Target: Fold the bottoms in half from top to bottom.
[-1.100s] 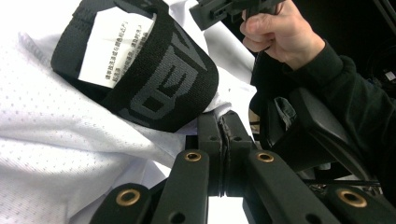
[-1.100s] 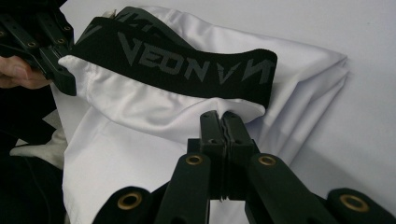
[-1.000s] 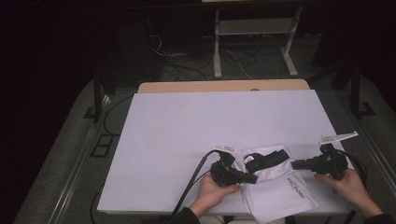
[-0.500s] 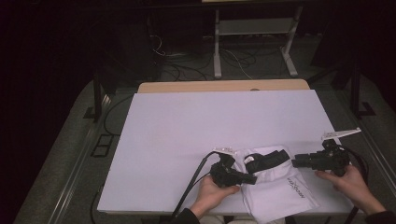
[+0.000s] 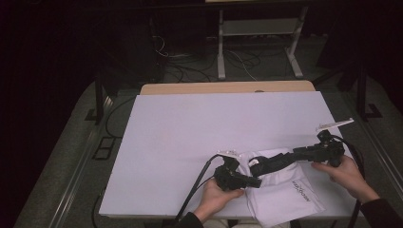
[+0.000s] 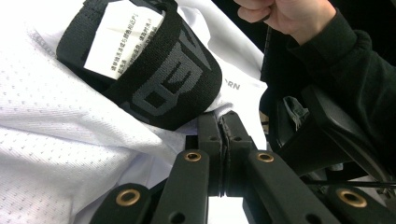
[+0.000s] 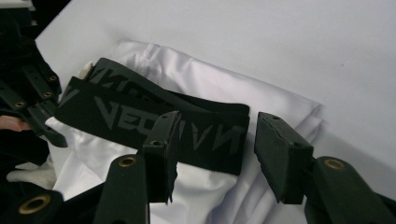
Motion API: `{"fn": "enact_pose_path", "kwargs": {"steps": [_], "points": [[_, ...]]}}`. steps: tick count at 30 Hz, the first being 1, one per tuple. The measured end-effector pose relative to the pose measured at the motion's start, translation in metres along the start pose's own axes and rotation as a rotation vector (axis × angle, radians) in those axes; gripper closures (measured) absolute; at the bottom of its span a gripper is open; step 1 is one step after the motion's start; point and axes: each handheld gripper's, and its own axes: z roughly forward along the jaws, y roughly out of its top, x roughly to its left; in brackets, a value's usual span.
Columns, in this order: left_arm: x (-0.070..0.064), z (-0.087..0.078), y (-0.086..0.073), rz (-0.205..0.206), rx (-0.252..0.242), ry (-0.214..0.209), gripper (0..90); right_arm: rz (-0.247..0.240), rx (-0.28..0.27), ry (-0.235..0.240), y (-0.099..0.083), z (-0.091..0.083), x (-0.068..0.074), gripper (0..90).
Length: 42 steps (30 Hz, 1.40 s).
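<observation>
While the left gripper (image 5: 254,183) is pinched tight on the white mesh garment with a black elastic waistband (image 5: 285,190) at the table's 5 o'clock edge, the right gripper (image 5: 256,166) hangs over that waistband (image 7: 154,119). Its jaws are spread apart.

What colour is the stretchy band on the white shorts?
Black band with grey letters, clearest in the right gripper view.

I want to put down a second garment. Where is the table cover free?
The white table cover is bare between its far edge and the white shorts, and on its whole left side. The near right corner is crowded: shorts, left gripper, right gripper.
</observation>
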Motion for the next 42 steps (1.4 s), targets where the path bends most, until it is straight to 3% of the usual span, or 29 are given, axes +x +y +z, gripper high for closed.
{"fn": "enact_pose_path", "kwargs": {"steps": [7,24,32,42], "points": [[0.000,0.000,0.000,0.000,0.000,-0.002,87.1,0.000,0.046,-0.026,0.010,0.011,0.000,48.6],[0.001,0.001,0.000,-0.007,-0.008,-0.009,87.1,0.026,0.118,-0.021,0.017,0.031,-0.010,49.1],[0.002,0.002,0.000,-0.013,-0.017,-0.016,87.1,0.018,0.154,-0.025,0.022,0.040,-0.008,53.1],[0.003,0.003,0.001,-0.026,-0.029,-0.024,87.0,0.036,0.172,-0.039,0.024,0.046,-0.008,66.2]]}}
